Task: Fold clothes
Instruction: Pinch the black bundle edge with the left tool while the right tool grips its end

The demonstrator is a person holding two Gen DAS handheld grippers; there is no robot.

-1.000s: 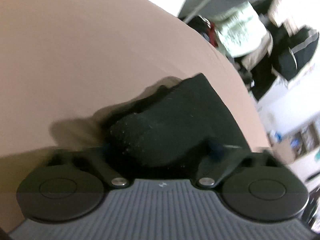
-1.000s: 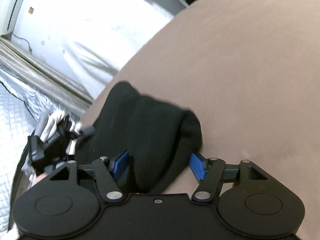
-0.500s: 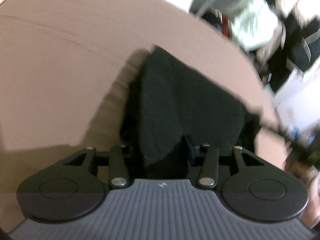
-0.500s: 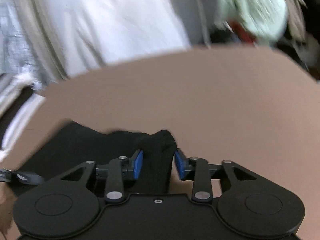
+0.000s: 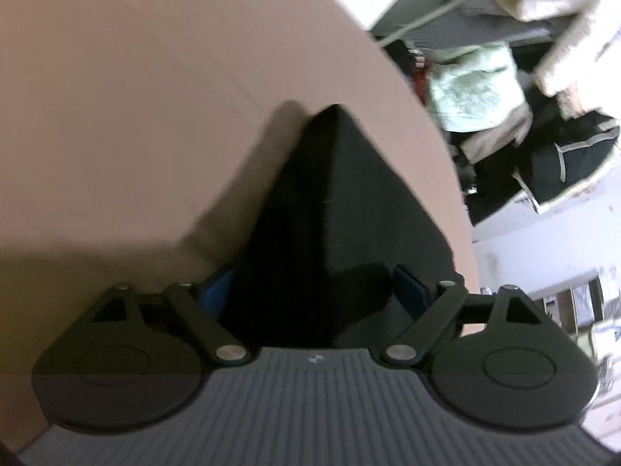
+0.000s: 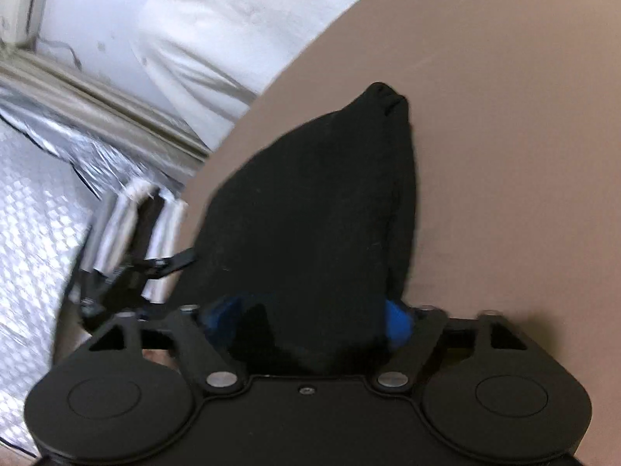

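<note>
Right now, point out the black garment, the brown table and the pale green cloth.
black garment [image 5: 349,202]: left wrist view, middle of its raised fold.
brown table [image 5: 136,97]: left wrist view, bare top.
pale green cloth [image 5: 475,87]: left wrist view, centre, in the background pile.

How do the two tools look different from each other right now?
The left tool has a ribbed grey body; the right tool is all black. The left tool's blue pads show more clearly, while the right tool's are half hidden by black cloth. Both are spread wide, with the cloth lying between their fingers on the brown table.
</note>
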